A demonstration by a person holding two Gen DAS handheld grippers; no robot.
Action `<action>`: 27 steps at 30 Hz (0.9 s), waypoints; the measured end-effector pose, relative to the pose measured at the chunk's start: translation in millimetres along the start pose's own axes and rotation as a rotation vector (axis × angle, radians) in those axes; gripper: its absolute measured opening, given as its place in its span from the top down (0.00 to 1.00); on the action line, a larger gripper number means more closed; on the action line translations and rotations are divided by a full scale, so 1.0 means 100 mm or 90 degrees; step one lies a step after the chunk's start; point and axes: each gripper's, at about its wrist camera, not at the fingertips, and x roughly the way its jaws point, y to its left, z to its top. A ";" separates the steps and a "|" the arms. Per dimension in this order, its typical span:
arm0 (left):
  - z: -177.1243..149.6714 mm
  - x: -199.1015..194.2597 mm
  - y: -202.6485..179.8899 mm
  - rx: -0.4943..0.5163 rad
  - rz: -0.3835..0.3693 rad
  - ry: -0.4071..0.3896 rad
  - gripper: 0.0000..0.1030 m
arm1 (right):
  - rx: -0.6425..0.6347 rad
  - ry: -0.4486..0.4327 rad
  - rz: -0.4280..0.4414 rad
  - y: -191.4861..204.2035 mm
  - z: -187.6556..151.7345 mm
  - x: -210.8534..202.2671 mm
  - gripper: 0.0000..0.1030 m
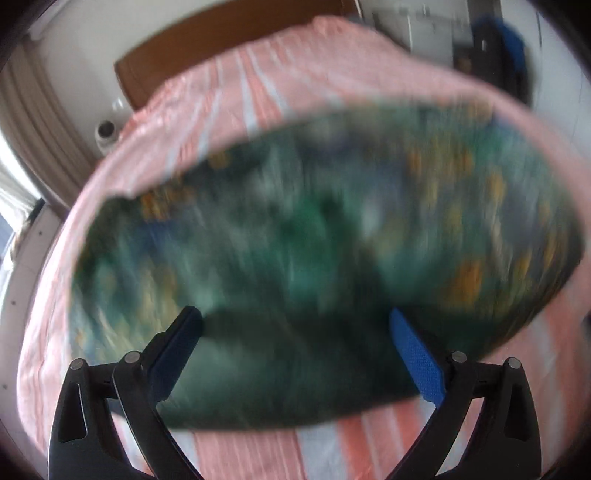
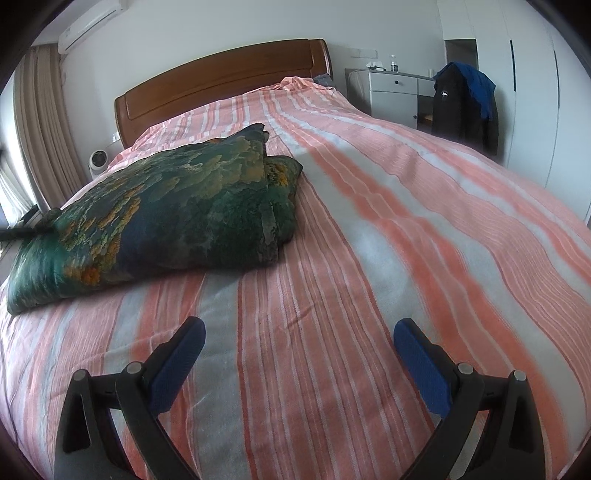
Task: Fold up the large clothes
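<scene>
My left gripper (image 1: 295,321) hangs above the folded green printed garment (image 1: 325,258), jaws spread wide with nothing between the blue pads (image 1: 417,358); that view is blurred, so I cannot tell whether the pads touch the cloth. My right gripper (image 2: 299,332) is likewise spread wide and empty, over bare striped bedspread (image 2: 406,221), well apart from the garment.

From the right wrist the garment (image 2: 166,210) lies at ten o'clock, a thick folded bundle in dark green, blue and orange, resting on the bedspread near the bed's left side. A smaller folded flap pokes out at its far right corner. At nine o'clock a dark thin shape (image 2: 22,232), which I cannot identify, touches the bundle's left end.

The wooden headboard (image 2: 221,74) runs across at twelve o'clock. A small white round device (image 2: 99,161) sits at ten o'clock beside the bed, below beige curtains (image 2: 40,129), with a wall air conditioner (image 2: 92,22) at eleven o'clock. At one o'clock stands a grey-white drawer unit (image 2: 395,92) carrying a bottle (image 2: 394,62), and just beside it a black jacket (image 2: 458,110) with a blue cloth (image 2: 480,86) draped over it. White wardrobe doors (image 2: 535,92) fill two o'clock
</scene>
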 end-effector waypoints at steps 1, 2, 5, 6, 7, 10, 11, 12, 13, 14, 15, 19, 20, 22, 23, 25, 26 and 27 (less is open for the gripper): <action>-0.11 -0.02 -0.02 0.001 -0.005 -0.003 0.01 | -0.001 -0.001 0.006 0.00 0.00 -0.01 0.02; -0.23 -0.09 -0.03 0.005 -0.014 -0.006 0.01 | 0.000 -0.002 0.015 0.00 0.01 -0.03 0.02; -0.56 -0.33 -0.07 0.054 -0.036 0.000 0.02 | 0.055 -0.027 0.114 -0.10 0.08 -0.14 0.02; -0.66 -0.42 -0.06 0.068 -0.047 -0.002 0.02 | 0.078 -0.034 0.142 -0.14 0.11 -0.15 0.02; -0.72 -0.49 -0.05 0.076 -0.054 -0.003 0.02 | 0.132 -0.035 0.203 -0.20 0.19 -0.10 0.02; -0.75 -0.70 0.08 0.068 -0.070 -0.007 0.02 | 0.243 -0.004 0.281 -0.27 0.34 0.17 0.02; -0.70 -0.78 0.14 0.057 -0.080 -0.013 0.02 | 0.289 0.016 0.293 -0.29 0.39 0.33 0.02; -0.64 -0.85 0.17 0.048 -0.088 -0.020 0.02 | 0.322 0.029 0.288 -0.30 0.41 0.44 0.02; -0.56 -0.91 0.21 0.038 -0.096 -0.029 0.02 | 0.360 0.036 0.274 -0.30 0.43 0.58 0.08; -0.43 -1.02 0.26 0.023 -0.108 -0.044 0.02 | 0.371 0.034 0.268 -0.28 0.46 0.65 0.18; -0.33 -1.08 0.29 0.015 -0.118 -0.054 0.02 | 0.367 0.038 0.275 -0.23 0.49 0.71 0.36; 0.17 -1.37 0.25 0.004 -0.193 -0.091 0.02 | 0.338 0.006 0.246 -0.13 0.57 0.53 0.67; 0.31 -1.44 0.18 0.010 -0.218 -0.100 0.02 | 0.297 -0.023 0.241 -0.05 0.62 0.35 0.68; 0.60 -1.49 0.04 0.028 -0.260 -0.109 0.02 | 0.207 -0.069 0.226 0.13 0.71 0.05 0.69; 0.76 -1.49 -0.04 0.043 -0.286 -0.102 0.02 | 0.154 -0.095 0.218 0.28 0.74 -0.12 0.69; 0.96 -1.49 -0.24 0.071 -0.313 -0.085 0.02 | 0.059 -0.139 0.215 0.59 0.78 -0.40 0.70; 1.05 -1.48 -0.35 0.094 -0.317 -0.072 0.02 | 0.024 -0.151 0.214 0.72 0.79 -0.48 0.70; 1.09 -1.47 -0.43 0.112 -0.314 -0.064 0.02 | -0.011 -0.163 0.212 0.84 0.80 -0.56 0.70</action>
